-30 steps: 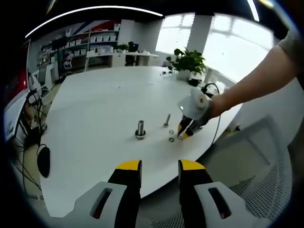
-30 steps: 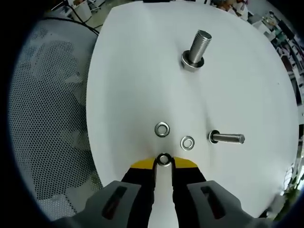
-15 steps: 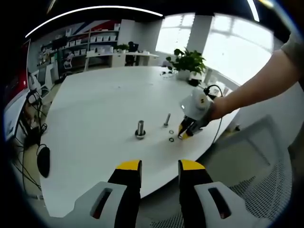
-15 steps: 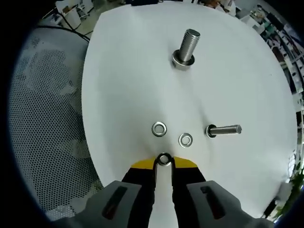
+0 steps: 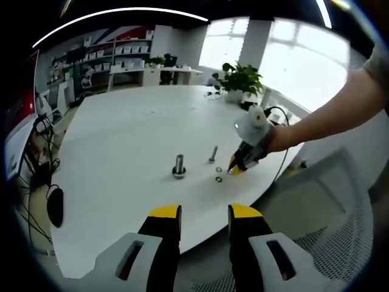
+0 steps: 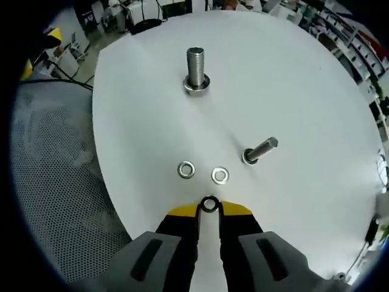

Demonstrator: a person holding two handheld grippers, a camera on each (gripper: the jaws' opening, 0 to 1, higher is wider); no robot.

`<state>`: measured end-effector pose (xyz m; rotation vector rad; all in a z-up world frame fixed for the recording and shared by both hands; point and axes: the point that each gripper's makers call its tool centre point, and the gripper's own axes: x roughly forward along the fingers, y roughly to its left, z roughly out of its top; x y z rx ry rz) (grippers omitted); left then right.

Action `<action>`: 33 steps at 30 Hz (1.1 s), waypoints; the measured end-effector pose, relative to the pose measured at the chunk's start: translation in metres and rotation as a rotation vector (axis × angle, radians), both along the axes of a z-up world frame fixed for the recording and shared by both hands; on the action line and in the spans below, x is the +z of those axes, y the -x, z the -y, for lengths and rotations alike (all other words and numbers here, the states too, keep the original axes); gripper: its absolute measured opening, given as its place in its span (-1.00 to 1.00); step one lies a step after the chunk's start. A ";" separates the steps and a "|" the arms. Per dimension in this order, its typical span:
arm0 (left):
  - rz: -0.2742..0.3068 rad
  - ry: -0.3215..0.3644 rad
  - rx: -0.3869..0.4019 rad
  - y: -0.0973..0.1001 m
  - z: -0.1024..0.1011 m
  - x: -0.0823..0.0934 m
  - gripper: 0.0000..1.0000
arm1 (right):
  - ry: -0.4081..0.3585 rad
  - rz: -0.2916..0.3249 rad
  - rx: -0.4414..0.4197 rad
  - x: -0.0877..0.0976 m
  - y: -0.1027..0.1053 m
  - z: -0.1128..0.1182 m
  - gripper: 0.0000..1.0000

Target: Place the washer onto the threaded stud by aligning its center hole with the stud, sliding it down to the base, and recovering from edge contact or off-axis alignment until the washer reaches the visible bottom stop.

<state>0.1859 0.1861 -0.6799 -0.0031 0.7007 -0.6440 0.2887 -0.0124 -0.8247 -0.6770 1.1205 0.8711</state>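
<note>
Right gripper (image 6: 209, 210) pinches washer (image 6: 209, 204) | upright threaded stud (image 6: 196, 71) lies straight ahead — we judge right nearer; left gripper (image 5: 204, 214) open, idle

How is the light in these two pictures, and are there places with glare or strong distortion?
Left gripper view: the windows behind the plant are blown out white, and the table edge bows with fisheye curve. Right gripper view: even, soft light on the table, almost no shadow under the upright stud; the washer in the right gripper is sharp.
</note>
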 end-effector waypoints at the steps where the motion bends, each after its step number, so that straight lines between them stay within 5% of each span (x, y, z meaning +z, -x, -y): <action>1: -0.001 -0.002 -0.001 0.000 0.000 0.000 -0.43 | -0.003 0.005 0.000 0.002 -0.002 0.000 -0.73; 23: -0.005 -0.001 0.013 0.000 -0.002 -0.001 -0.43 | -0.086 0.167 -0.069 0.053 -0.049 -0.008 -0.73; 33: -0.004 0.000 0.005 0.001 -0.001 -0.001 -0.43 | -0.074 0.194 -0.030 0.054 -0.055 -0.018 -0.73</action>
